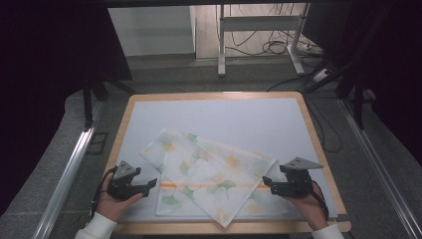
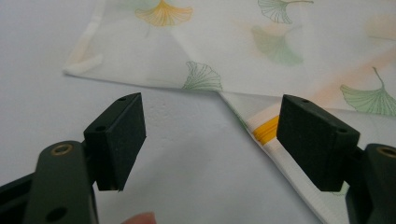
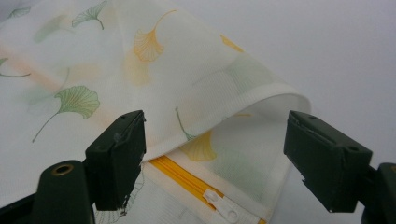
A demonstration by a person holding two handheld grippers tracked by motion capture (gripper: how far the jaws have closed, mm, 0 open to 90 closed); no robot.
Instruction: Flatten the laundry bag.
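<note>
In the high view, a white mesh bag [image 1: 209, 177] printed with green and yellow ginkgo leaves lies folded on the pale surface [image 1: 224, 117], toward the person's edge of it. An orange zipper line runs across the bag's lower part. The left gripper [image 1: 147, 186] sits just beside the bag's left edge, its jaws apart and holding nothing. The right gripper [image 1: 268, 184] sits just beside the bag's right edge, jaws also apart, empty.

In the left gripper view, the left gripper [image 2: 210, 140] has its two black jaws spread wide over bare surface, with the bag [image 2: 261, 56] beyond them. A corner of the bag with a bit of yellow zipper [image 2: 266, 130] lies close to the right-hand jaw.

In the right gripper view, the right gripper [image 3: 215, 154] has its jaws wide apart. The bag [image 3: 140, 70] lies between and beyond them, a folded upper layer raised over the lower one. The yellow zipper [image 3: 187, 179] and its white pull [image 3: 224, 205] lie between the jaws.
</note>
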